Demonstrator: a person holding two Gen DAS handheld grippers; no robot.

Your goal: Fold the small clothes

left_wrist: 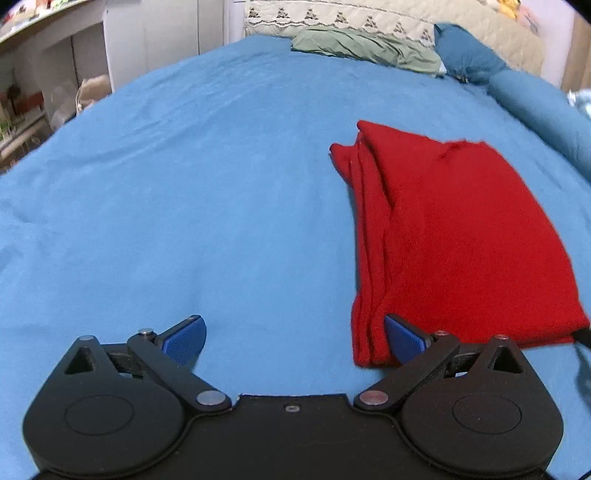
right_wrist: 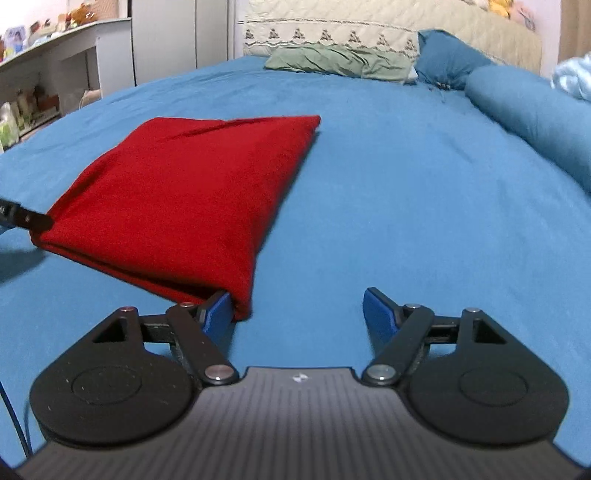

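Note:
A red garment point(left_wrist: 454, 240), folded into a rough rectangle, lies flat on the blue bed sheet point(left_wrist: 203, 221). My left gripper point(left_wrist: 295, 339) is open at its near left corner. A narrow strip of that corner lies just inside the right pad point(left_wrist: 402, 341), and no pad presses on it. In the right wrist view the red garment point(right_wrist: 184, 195) lies to the left. My right gripper point(right_wrist: 299, 314) is open, and the garment's near right corner sits against the inner side of its left pad point(right_wrist: 218, 314). The left gripper's black fingertip point(right_wrist: 26, 218) shows at the garment's other near corner.
A green pillow point(right_wrist: 340, 61) and blue pillows point(right_wrist: 447, 59) lie at the head of the bed before a beige quilted headboard point(right_wrist: 369, 26). A blue bolster point(right_wrist: 535, 114) runs along the right side. White shelves point(right_wrist: 55, 74) stand to the left.

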